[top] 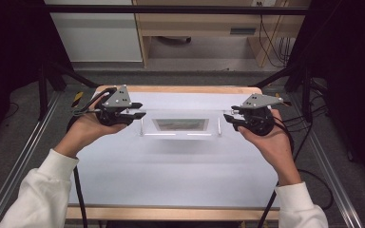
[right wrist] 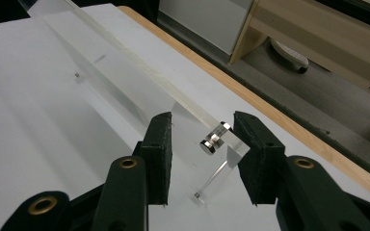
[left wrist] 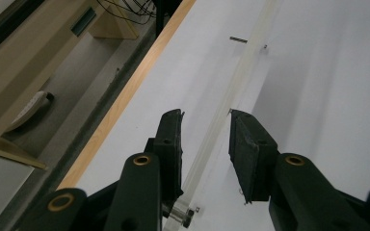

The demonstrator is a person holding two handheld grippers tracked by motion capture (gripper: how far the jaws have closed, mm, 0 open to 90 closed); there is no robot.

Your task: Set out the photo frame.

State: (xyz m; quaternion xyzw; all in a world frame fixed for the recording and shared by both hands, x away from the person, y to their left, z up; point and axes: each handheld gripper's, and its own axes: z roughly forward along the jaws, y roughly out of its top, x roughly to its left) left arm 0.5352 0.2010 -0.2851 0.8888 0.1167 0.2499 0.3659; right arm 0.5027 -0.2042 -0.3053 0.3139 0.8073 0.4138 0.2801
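white tabletop (top: 171, 166), wood-edged. clear acrylic picture frame (top: 180, 125) standing upright at centre, between both grippers. left gripper (top: 140, 115) at frame's left end, jaws parted astride its edge. right gripper (top: 227, 118) at right end, jaws parted around metal standoff (right wrist: 215, 137).

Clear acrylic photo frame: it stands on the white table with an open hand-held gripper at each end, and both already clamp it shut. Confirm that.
Not quite. The clear acrylic photo frame does stand on the white table, but neither hand-held gripper is clamped. The left hand-held gripper and the right hand-held gripper straddle its ends with jaws open, as both gripper views show.
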